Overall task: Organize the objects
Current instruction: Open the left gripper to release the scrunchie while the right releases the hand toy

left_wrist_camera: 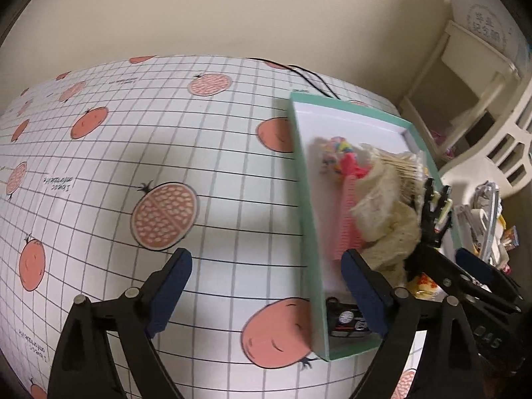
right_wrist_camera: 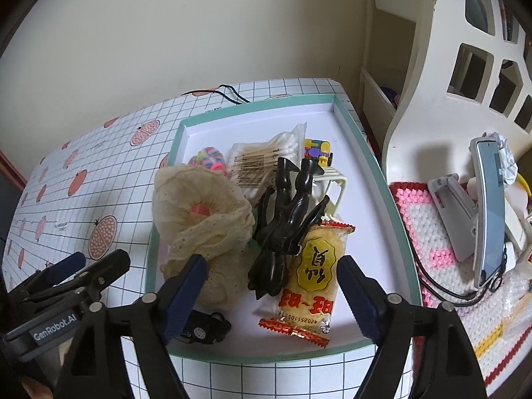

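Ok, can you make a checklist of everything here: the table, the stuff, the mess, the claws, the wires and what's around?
Surface: table under a grid cloth with red fruit prints.
Job's things: green-rimmed box holding a cream lace cloth, black figure, yellow snack packet, cotton swabs, a small black toy car and colourful bits.
Clutter: phone and oddments on a crocheted mat beside the table.
Grippers: left claw open, straddling the box wall; right claw open above the box.
Cables: black wire at the table's far edge.
Surroundings: cream wall, white plastic chair.
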{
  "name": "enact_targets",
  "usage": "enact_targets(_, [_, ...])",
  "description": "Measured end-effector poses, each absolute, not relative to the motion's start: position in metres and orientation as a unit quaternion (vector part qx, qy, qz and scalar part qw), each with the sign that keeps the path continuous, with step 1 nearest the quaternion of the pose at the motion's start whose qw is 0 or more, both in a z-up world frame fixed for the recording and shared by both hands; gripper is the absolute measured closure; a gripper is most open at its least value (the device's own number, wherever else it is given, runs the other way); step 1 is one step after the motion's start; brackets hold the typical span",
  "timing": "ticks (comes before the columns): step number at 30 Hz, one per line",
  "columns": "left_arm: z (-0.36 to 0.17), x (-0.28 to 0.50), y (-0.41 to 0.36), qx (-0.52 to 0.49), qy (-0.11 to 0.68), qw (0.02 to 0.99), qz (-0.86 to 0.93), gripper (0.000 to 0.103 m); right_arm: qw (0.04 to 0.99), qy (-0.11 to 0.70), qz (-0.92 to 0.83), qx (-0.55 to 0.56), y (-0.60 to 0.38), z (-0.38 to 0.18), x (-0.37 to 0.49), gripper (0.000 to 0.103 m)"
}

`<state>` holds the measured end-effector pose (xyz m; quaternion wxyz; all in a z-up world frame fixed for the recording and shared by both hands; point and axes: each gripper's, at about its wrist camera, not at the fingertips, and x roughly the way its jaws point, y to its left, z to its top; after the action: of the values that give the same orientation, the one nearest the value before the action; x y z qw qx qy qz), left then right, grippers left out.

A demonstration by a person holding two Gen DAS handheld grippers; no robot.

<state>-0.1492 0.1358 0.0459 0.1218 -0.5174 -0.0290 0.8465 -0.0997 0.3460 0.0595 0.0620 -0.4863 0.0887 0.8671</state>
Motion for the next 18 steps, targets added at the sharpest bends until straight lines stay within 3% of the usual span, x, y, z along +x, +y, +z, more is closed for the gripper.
enact_targets(1, [0.045,-0.150,0.133,-0.516,-0.032,0.117,0.848,0.002,0.062,0.088,0.867,-0.487,0.346,0.060,-0.100,0.019])
enact_targets(5, [0.047,-0.151,0.124,-0.505,-0.041,0.103,0.856,0.000,0.065,0.086,0.866,-0.488,0.345,0.058,-0.101,0.014])
enact_targets(7, [0.048,-0.152,0.122,-0.500,-0.041,0.095,0.860,0.000,0.067,0.089,0.866,-0.487,0.346,0.058,-0.101,0.002])
enact_targets(18, [0.050,-0.153,0.118,-0.487,-0.030,0.081,0.869,0.000,0.071,0.080,0.870,-0.481,0.341,0.059,-0.099,0.000])
